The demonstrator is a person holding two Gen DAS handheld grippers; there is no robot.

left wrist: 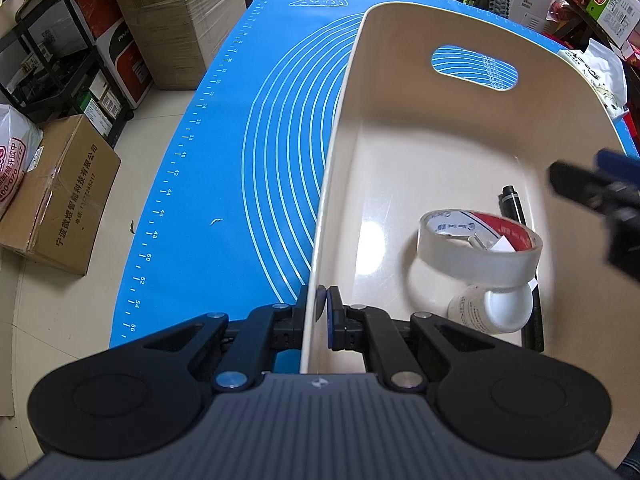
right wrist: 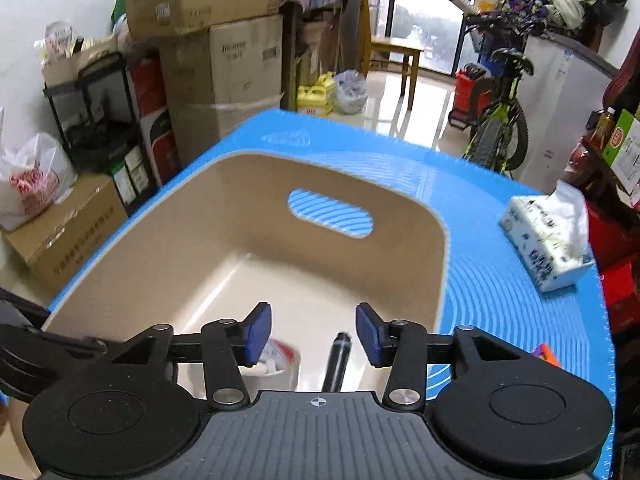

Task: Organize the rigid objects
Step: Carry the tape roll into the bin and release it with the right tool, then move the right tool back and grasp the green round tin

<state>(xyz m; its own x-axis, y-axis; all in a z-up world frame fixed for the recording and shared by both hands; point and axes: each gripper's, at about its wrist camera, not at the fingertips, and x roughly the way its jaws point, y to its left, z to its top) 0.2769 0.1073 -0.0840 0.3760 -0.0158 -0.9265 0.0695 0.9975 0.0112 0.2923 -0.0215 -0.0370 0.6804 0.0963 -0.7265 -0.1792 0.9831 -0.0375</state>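
A beige bin (left wrist: 340, 128) with a handle slot stands on the blue mat (left wrist: 224, 152). My left gripper (left wrist: 322, 306) is shut on the bin's left wall near the front. Inside the bin lie a clear tape roll (left wrist: 478, 250), a small white bottle (left wrist: 494, 310) under it, and a black marker (left wrist: 514, 204). My right gripper (right wrist: 314, 334) is open and empty above the bin (right wrist: 438, 248), over the marker (right wrist: 338, 360) and tape roll (right wrist: 280, 360). It also shows blurred at the right edge of the left wrist view (left wrist: 596, 188).
A tissue pack (right wrist: 546, 240) lies on the mat (right wrist: 500, 300) right of the bin. A small purple and orange thing (right wrist: 544, 352) lies near the front right. Cardboard boxes (left wrist: 56, 196), a black shelf (left wrist: 52, 60) and a bicycle (right wrist: 500, 124) stand around the table.
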